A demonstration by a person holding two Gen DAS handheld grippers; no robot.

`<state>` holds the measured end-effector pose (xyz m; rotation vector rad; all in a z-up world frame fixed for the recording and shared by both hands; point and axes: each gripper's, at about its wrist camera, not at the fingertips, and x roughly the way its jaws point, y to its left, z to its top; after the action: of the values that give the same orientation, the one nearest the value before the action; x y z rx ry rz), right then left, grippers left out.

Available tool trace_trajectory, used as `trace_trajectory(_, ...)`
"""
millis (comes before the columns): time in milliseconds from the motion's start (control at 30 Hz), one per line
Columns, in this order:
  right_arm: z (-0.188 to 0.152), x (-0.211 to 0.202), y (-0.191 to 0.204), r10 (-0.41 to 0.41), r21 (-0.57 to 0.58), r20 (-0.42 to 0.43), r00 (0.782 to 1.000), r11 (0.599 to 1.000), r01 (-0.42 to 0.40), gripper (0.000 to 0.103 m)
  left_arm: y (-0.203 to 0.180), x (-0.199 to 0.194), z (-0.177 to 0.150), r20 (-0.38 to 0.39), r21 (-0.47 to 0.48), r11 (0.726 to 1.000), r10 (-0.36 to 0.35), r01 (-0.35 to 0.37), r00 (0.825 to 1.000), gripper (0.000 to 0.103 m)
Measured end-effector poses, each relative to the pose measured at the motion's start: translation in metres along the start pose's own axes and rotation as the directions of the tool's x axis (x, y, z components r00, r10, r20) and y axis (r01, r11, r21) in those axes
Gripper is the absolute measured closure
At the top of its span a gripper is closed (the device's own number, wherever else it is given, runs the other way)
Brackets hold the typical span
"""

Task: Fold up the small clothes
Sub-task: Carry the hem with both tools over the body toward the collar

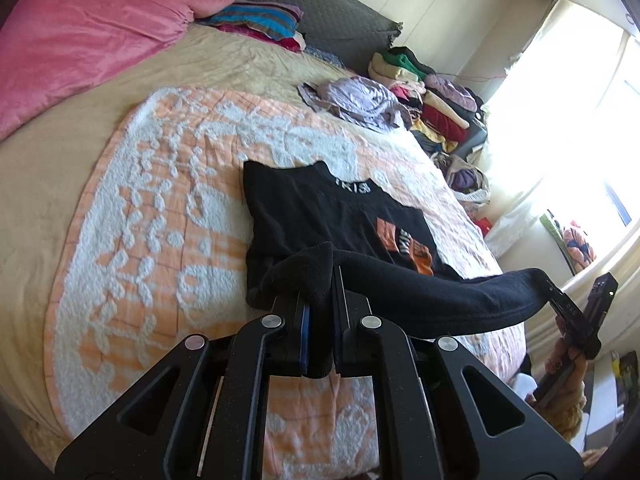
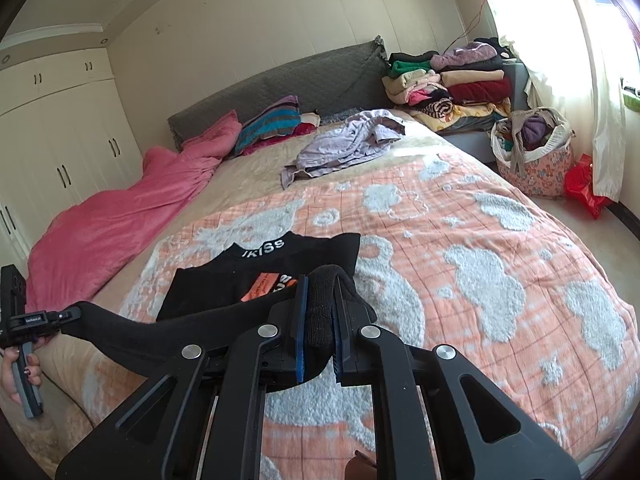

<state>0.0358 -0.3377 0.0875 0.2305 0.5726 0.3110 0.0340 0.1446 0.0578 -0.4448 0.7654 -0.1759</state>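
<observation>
A black sock point(image 1: 420, 296) hangs stretched in the air above the bed point(image 2: 460, 240); the left claw point(image 1: 320, 300) pinches one end, the right claw point(image 2: 320, 312) the other. Beneath it lies a folded black shirt point(image 1: 312, 212) on the orange blanket point(image 1: 160, 200).

One sock point(image 1: 420, 292), one T-shirt point(image 1: 304, 212) (both black)

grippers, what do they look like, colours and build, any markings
Both are matte black plastic with triangular cut-outs and round silver pivot bolts. The left gripper and right gripper carry blue pads on the inner finger faces. From the right wrist view, the left gripper's side shows small white lettering, too small to read, and a grey handle.
</observation>
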Motion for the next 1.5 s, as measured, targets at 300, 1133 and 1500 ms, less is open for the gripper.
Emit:
trace_trajectory(300,0.018,0.017,0.001,-0.006,-0.020,0.027,1.000,1.000,0.006,0.094,-0.007,0.006,0.020,0.053,0.019,0.999,0.044,-0.045,0.998,0.100)
trace_trajectory(1133,0.069,0.072,0.008,-0.012,-0.048,0.052,0.999,0.999,0.015,0.094,-0.013,0.036,0.073,0.121,0.044,0.989,0.138,-0.144,0.983,0.100)
trace_trajectory(1500,0.078,0.113,-0.001,-0.040,-0.020,0.032,0.999,0.999,0.041,0.094,-0.007,0.062,0.087,0.125,0.043,0.983,0.174,-0.181,0.977,0.100)
